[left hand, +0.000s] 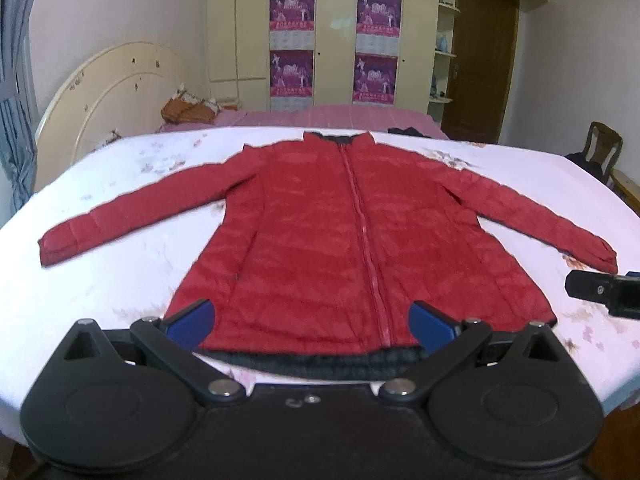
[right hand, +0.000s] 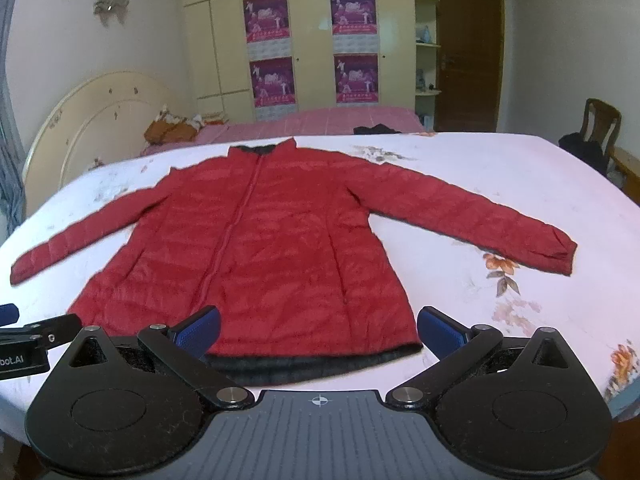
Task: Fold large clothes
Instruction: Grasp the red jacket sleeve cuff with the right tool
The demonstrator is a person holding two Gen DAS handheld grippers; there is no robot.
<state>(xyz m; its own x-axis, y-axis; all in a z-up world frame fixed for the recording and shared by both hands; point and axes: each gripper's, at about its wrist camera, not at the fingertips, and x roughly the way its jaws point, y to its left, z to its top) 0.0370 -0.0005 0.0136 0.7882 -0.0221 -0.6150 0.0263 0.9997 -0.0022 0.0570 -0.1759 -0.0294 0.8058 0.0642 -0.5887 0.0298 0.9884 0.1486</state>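
The red jacket (left hand: 320, 240) lies flat and zipped on the surface (left hand: 120, 280), hem at the near edge (sleeves spread); no fold made yet. Left gripper (left hand: 310, 322) and right gripper (right hand: 318, 330) hover wide apart, empty.

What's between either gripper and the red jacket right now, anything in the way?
Nothing visible. The red jacket lies spread flat on the floral sheet, its hem right ahead of the open left gripper and open right gripper. Only bare sheet lies around the jacket.
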